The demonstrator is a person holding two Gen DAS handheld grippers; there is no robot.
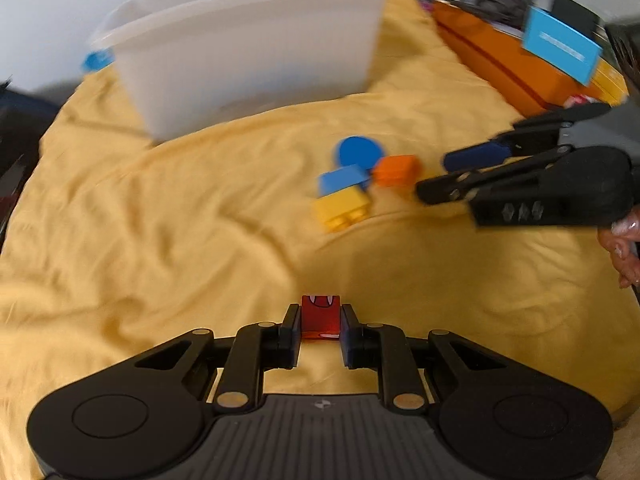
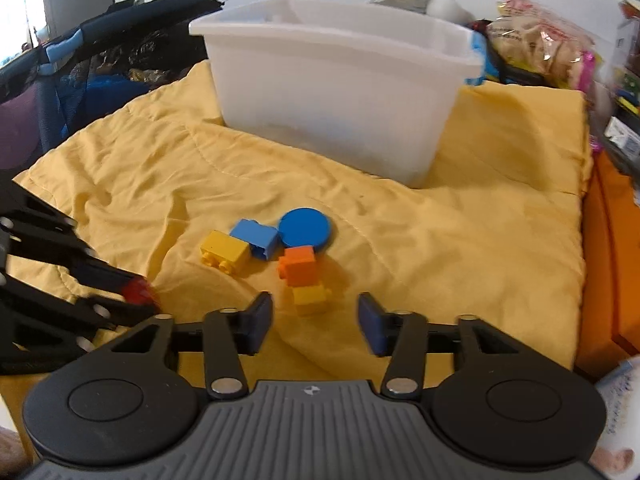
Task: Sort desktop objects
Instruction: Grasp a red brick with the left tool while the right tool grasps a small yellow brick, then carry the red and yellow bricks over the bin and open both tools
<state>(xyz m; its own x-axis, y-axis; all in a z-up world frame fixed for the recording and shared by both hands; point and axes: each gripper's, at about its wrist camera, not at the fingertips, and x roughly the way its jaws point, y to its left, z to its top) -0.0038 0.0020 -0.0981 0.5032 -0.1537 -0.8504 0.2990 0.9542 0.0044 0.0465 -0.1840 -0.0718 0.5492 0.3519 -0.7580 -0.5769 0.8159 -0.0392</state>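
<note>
My left gripper [image 1: 320, 320] is shut on a small red block [image 1: 320, 314] just above the yellow cloth [image 1: 160, 220]. In the right wrist view the left gripper [image 2: 132, 294] holds that red block [image 2: 138, 292] at the left. My right gripper [image 2: 316, 320] is open. A small yellow brick [image 2: 310, 298] lies just ahead between its pads [image 2: 258, 320], untouched. Beyond it lie an orange brick [image 2: 300, 266], a blue disc [image 2: 306, 228], a blue brick [image 2: 256, 238] and a larger yellow brick [image 2: 224, 250]. Behind them stands a white bin [image 2: 340, 76].
An orange box [image 1: 500, 60] with a blue card [image 1: 560, 46] borders the cloth on the right. A dark mesh frame [image 2: 100, 40] stands at the back left. Snack bags and clutter [image 2: 540, 40] sit behind the bin. A hand [image 1: 624, 244] holds the right gripper [image 1: 438, 176].
</note>
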